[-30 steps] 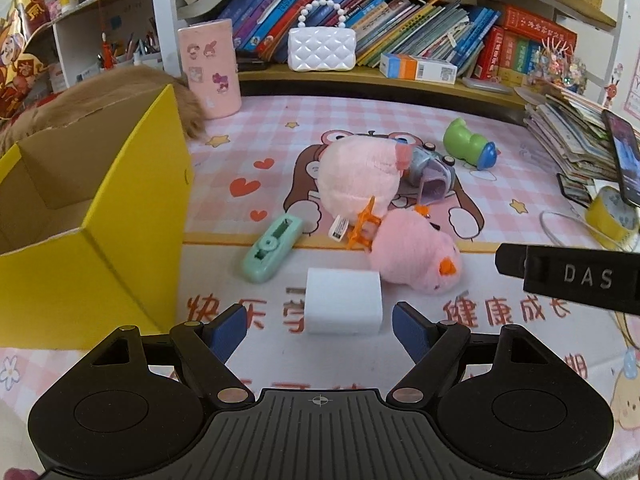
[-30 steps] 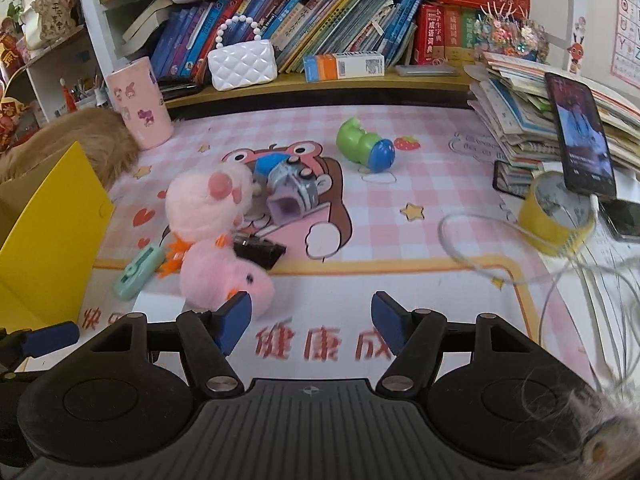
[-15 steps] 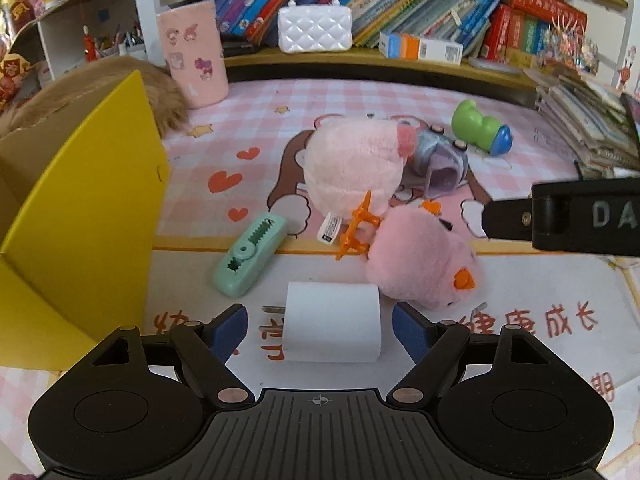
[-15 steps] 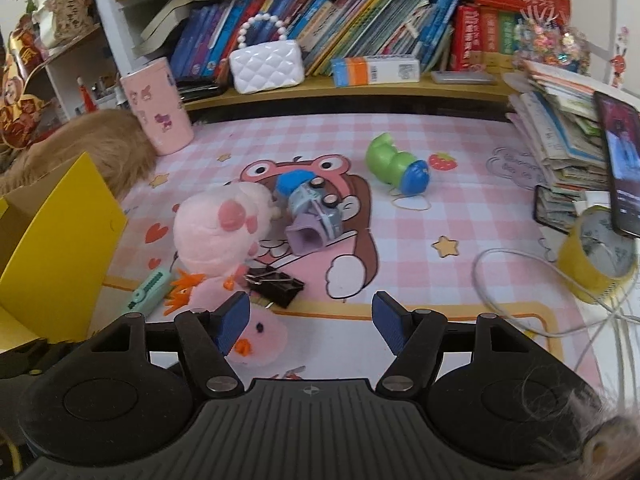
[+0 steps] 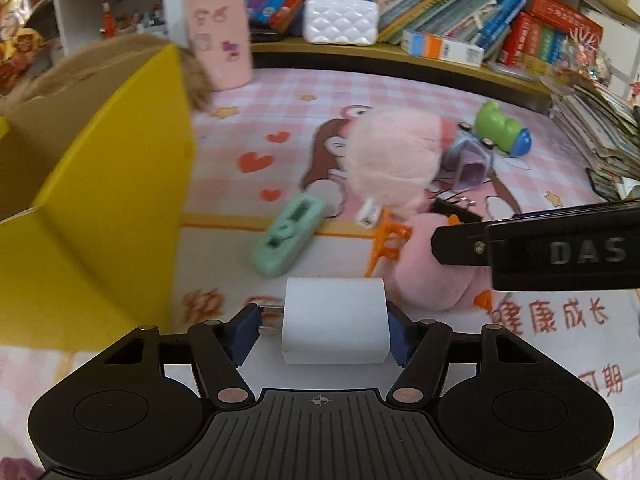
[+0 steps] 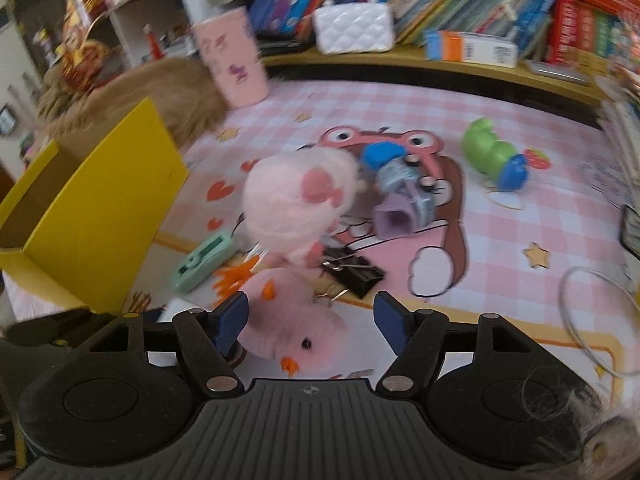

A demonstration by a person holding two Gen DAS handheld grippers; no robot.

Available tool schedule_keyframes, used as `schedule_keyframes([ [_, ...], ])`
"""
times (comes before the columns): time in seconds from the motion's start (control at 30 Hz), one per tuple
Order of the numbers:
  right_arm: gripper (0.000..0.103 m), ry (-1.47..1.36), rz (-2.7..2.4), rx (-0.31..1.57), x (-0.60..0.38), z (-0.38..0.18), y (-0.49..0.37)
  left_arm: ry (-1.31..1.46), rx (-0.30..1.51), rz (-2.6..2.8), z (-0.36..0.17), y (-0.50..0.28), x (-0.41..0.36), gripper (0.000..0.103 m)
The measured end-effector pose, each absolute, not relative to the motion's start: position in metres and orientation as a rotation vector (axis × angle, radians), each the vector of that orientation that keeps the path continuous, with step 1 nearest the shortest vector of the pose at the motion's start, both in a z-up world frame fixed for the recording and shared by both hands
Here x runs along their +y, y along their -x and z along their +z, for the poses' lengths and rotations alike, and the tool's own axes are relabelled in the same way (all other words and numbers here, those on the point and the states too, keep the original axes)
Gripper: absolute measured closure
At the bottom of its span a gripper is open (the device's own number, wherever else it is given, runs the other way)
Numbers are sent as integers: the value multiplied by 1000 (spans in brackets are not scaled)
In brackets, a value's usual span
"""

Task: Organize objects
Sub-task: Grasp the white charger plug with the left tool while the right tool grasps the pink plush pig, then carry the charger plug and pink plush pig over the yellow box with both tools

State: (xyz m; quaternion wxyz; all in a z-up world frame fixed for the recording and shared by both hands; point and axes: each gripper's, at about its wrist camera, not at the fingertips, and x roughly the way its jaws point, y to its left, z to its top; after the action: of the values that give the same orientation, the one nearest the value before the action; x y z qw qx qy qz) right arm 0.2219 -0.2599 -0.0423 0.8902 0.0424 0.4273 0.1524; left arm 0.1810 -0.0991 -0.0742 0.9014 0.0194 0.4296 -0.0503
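My left gripper [image 5: 320, 334] is shut on a white charger plug [image 5: 335, 320] that rests on the mat; one pad presses its metal prongs, the other its right side. My right gripper [image 6: 312, 320] is open around a pink plush chick [image 6: 288, 316], which lies between its pads. In the left wrist view the right gripper's black side [image 5: 560, 252] crosses over that chick [image 5: 432, 276]. A second, larger pink plush [image 6: 300, 204] lies just behind it. An open yellow cardboard box [image 5: 100, 216] stands at the left.
On the pink mat lie a mint green correction tape [image 5: 288, 234], a black binder clip [image 6: 352, 272], a purple and blue toy [image 6: 404, 200] and a green toy [image 6: 492, 156]. A pink cup [image 5: 218, 36], a white purse [image 5: 340, 20] and books line the shelf behind.
My left gripper moved forward and closed on the white charger plug. My right gripper moved down and left until the pink chick lay between its open pads.
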Motion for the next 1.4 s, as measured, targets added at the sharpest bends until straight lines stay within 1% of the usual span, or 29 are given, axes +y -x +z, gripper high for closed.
schedule_keyframes([
  [0.27, 35, 15, 438, 916, -229, -54, -227, 4, 872, -49, -57, -154, -73, 38],
  [0.3, 36, 37, 453, 927, -224, -56, -228, 17, 870, -39, -55, -151, -70, 38],
  [0.33, 39, 52, 458, 932, -221, -58, -228, 26, 869, -31, -54, -149, -68, 38],
  [0.37, 46, 68, 457, 932, -218, -60, -228, 34, 867, -25, -52, -147, -66, 38],
  [0.4, 55, 88, 455, 926, -216, -61, -228, 39, 866, -21, -51, -145, -63, 38],
  [0.5, 57, 101, 445, 914, -214, -60, -225, 41, 859, -21, -47, -140, -59, 38],
  [0.63, 59, 57, 413, 895, -217, -55, -218, 60, 851, -30, -43, -134, -53, 38],
  [1.03, 60, -39, 283, 878, -204, -37, -170, 87, 813, -73, -37, -110, -18, 38],
  [1.4, 60, -114, 170, 863, -143, -24, -97, 76, 790, -97, -27, -76, 49, 38],
])
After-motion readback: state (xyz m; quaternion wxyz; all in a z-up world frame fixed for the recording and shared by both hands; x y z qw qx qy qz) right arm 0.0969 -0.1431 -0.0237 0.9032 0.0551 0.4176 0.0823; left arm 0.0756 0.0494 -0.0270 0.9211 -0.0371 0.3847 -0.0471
